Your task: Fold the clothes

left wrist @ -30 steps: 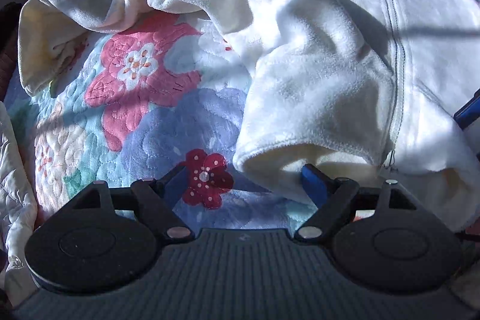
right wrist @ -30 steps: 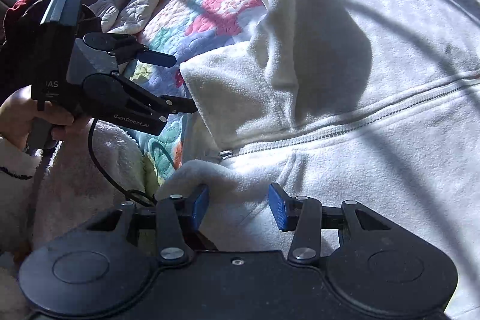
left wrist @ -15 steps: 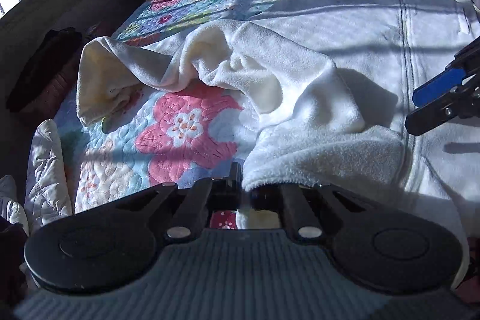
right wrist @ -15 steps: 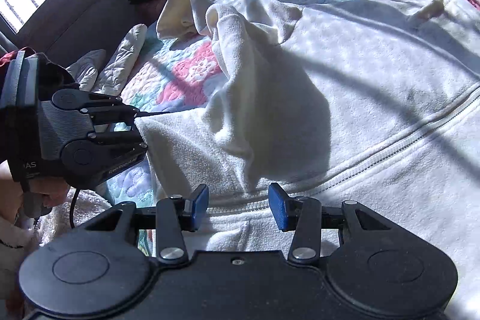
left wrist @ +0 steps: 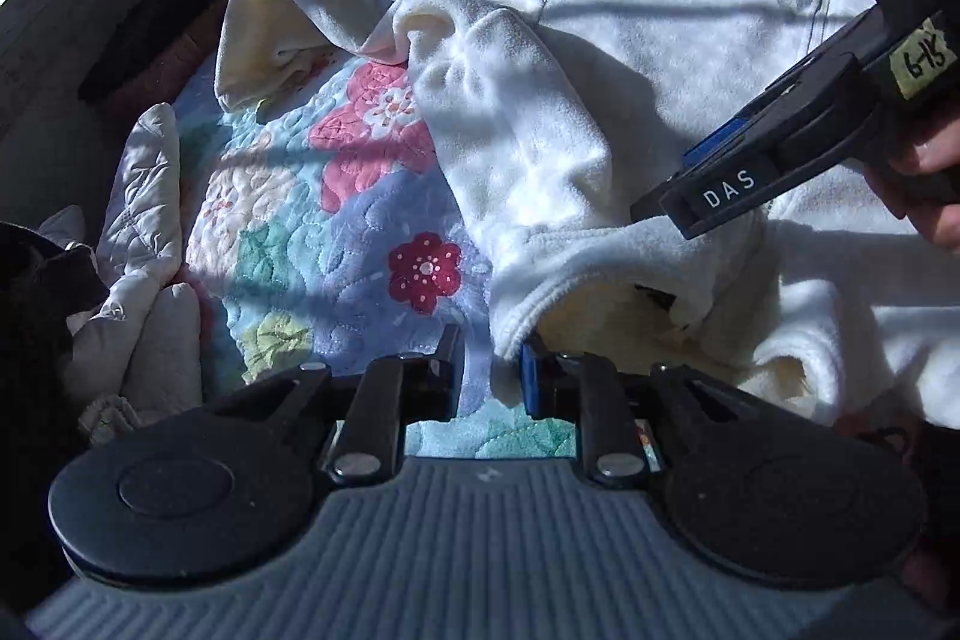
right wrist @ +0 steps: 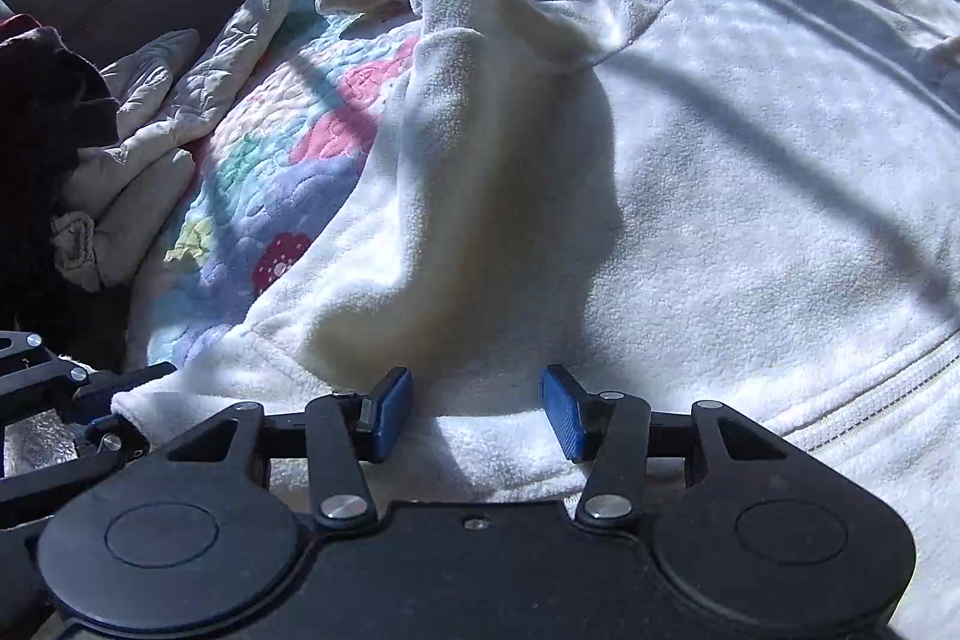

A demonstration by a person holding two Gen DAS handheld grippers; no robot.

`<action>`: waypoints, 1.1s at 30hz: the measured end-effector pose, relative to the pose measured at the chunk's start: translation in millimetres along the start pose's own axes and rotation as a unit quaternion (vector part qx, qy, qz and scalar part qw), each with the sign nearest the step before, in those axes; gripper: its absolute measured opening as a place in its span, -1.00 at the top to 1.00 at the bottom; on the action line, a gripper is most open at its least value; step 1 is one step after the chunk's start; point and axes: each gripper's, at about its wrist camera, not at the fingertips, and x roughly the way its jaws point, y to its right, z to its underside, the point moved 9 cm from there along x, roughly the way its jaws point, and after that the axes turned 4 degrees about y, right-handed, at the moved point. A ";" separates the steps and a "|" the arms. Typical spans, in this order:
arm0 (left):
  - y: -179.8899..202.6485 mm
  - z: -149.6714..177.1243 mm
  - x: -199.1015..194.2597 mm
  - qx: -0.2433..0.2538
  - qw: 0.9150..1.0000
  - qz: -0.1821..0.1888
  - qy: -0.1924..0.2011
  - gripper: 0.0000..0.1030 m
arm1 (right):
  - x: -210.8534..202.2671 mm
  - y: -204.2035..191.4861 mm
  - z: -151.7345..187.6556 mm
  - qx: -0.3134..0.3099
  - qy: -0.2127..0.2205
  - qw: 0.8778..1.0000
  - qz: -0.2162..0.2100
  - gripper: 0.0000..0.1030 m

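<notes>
A cream fleece zip-up jacket lay across the floral quilted bedspread; the left gripper pinched only its hem edge, the right gripper gaped empty above it, so lifting risked slippage.

A bed carries everything, covered by a floral patchwork quilt. A cream fleece zip jacket lies spread over most of the quilt, one sleeve rumpled toward the left edge. Pale quilted bedding is bunched along that left edge.
</notes>
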 end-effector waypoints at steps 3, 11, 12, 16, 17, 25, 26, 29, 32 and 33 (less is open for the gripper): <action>-22.2 -13.3 -24.2 -0.046 0.998 0.022 0.026 -0.28 | -0.2 -3.1 1.9 -0.025 -0.001 1.000 -0.004 -0.08; -54.1 -58.0 -4.9 -0.148 0.986 0.031 0.068 -0.48 | -36.1 -23.3 -18.2 -0.109 0.049 0.992 -0.029 0.00; -56.7 -66.9 -0.1 -0.148 0.986 0.029 0.077 -0.48 | -46.0 -22.7 -27.0 -0.094 0.061 0.993 -0.037 0.00; -71.5 -102.1 29.9 -0.179 0.978 0.032 0.100 -0.44 | -86.2 -13.4 -59.8 -0.058 0.111 0.991 -0.037 -0.03; -74.5 -108.9 40.8 -0.188 0.976 0.034 0.102 -0.43 | -94.7 -9.1 -66.8 -0.054 0.123 0.990 -0.032 -0.05; -48.1 -133.1 142.8 -0.102 0.994 0.011 0.022 -0.46 | -110.8 25.8 -80.7 -0.007 0.133 0.991 0.025 -0.16; -39.1 -131.5 157.1 -0.090 0.996 0.013 0.000 -0.48 | -114.6 26.2 -75.9 -0.018 0.130 0.991 0.033 -0.16; -21.8 -130.8 184.6 -0.081 0.996 0.005 -0.023 -0.42 | -122.2 30.3 -67.0 -0.036 0.125 0.990 0.049 -0.18; -20.3 -135.0 177.4 -0.114 0.993 0.018 -0.011 0.84 | -123.5 37.5 -64.3 -0.039 0.124 0.990 0.059 -0.20; -23.8 -136.5 169.6 -0.123 0.992 0.016 -0.005 0.84 | -120.6 39.8 -68.7 -0.031 0.129 0.990 0.056 -0.20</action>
